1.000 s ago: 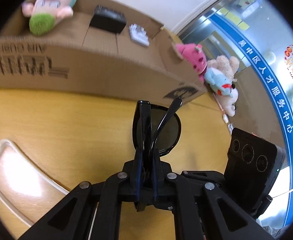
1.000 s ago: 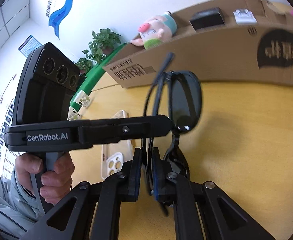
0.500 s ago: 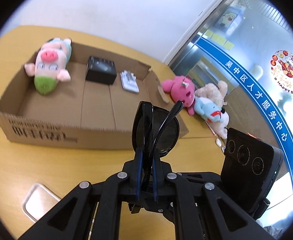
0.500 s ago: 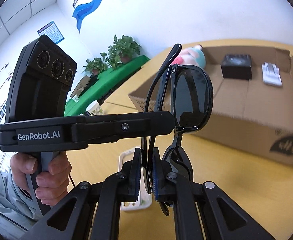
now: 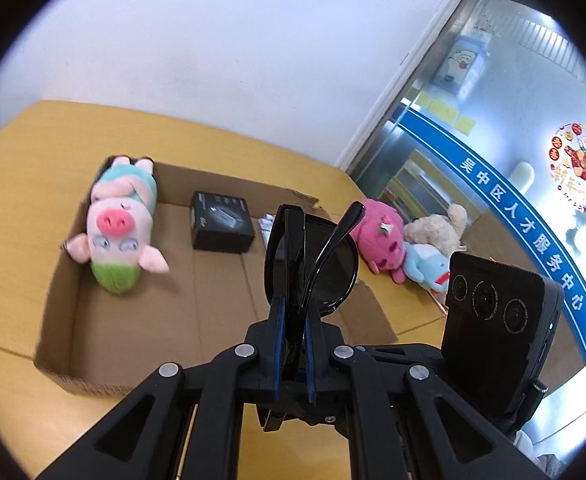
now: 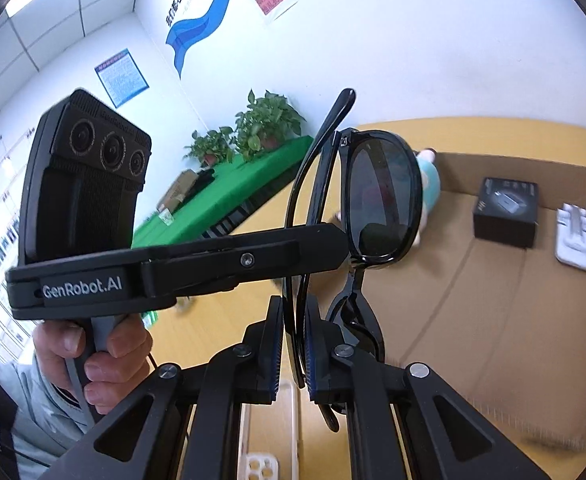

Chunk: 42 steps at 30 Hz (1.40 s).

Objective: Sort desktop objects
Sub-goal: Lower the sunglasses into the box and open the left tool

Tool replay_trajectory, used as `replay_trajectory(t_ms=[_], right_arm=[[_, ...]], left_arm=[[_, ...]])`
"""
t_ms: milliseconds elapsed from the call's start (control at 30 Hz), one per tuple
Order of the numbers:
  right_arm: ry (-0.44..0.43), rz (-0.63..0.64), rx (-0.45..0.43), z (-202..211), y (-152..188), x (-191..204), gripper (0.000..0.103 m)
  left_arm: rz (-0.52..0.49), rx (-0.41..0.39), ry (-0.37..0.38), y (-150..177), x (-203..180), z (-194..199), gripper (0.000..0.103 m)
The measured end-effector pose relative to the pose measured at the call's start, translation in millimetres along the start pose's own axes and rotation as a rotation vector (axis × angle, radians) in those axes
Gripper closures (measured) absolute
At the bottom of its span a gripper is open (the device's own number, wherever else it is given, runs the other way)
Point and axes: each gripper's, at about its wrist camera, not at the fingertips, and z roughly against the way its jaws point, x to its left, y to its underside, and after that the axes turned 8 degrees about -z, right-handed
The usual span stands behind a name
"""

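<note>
Below on the yellow table (image 5: pixel 21 216) sits the cardboard box (image 5: pixel 221 292); my left gripper (image 5: pixel 293 344) and right gripper (image 6: pixel 294 340) both clamp the folded sunglasses (image 5: pixel 313 260) above it.

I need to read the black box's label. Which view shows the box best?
The left wrist view: the black box sits unobstructed in the cardboard box, top facing the camera. The right wrist view shows it smaller, near the edge.

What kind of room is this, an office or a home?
Probably an office or public service hall: a blue Chinese-lettered band on the glass partition, framed notices on the wall, and a green-covered table with potted plants.
</note>
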Motion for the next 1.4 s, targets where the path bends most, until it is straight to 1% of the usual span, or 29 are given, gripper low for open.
replay_trajectory(t_ms=[100,200,267,367,533,600,667,733,800,933,1067,1133,1167,1200,1233,1267,1300,1333,1367,1400], right_arm=[[-0.046,-0.053,0.005,-16,-18,-14,0.095],[-0.077,-0.116,0.02,-38,-30,-32,0.095],[-0.094,-0.168,0.035,-52,-34,-44,0.095],[-0.095,-0.236,0.07,-77,-37,-68,0.095],[-0.1,-0.386,0.159,-123,-25,-105,0.095],[-0.088,-0.454,0.193,-138,-15,-116,0.095],[-0.079,-0.514,0.226,-151,-5,-125,0.094],[-0.078,-0.57,0.242,-159,2,-133,0.094],[-0.086,-0.621,0.234,-160,4,-138,0.092],[-0.076,-0.665,0.238,-161,7,-140,0.092],[-0.05,-0.671,0.242,-157,8,-137,0.092],[-0.047,-0.685,0.247,-157,10,-137,0.086],[-0.044,-0.696,0.247,-157,11,-138,0.08],[-0.038,-0.7,0.245,-156,11,-139,0.068],[-0.032,-0.703,0.244,-155,11,-139,0.059],[-0.015,-0.704,0.239,-150,12,-136,0.043],[-0.005,-0.697,0.227,-146,12,-133,0.036],[-0.001,-0.681,0.208,-139,12,-127,0.034],[-0.008,-0.663,0.186,-130,11,-121,0.033],[-0.011,-0.647,0.172,-125,10,-117,0.033]], left_arm=[[-0.002,0.023,-0.016,-14,17,-12,0.095],[0.033,0.068,-0.016,-21,39,-30,0.095],[0.052,0.101,-0.024,-22,53,-42,0.095],[0.077,0.159,-0.042,-15,74,-64,0.095],[0.165,0.282,-0.073,7,112,-100,0.095],[0.194,0.332,-0.083,18,122,-112,0.095],[0.203,0.367,-0.098,27,126,-119,0.095],[0.208,0.391,-0.112,32,129,-124,0.095],[0.22,0.404,-0.12,33,132,-126,0.095],[0.222,0.424,-0.143,32,133,-127,0.095],[0.224,0.444,-0.177,30,138,-130,0.095],[0.225,0.439,-0.184,28,137,-129,0.094],[0.233,0.426,-0.175,27,137,-125,0.09],[0.234,0.415,-0.173,26,137,-124,0.086],[0.226,0.397,-0.17,23,134,-119,0.084],[0.21,0.378,-0.173,21,130,-113,0.081],[0.188,0.358,-0.183,17,125,-107,0.075],[0.166,0.34,-0.192,15,118,-102,0.072],[0.144,0.319,-0.199,12,112,-95,0.065],[0.12,0.297,-0.208,11,106,-87,0.061]])
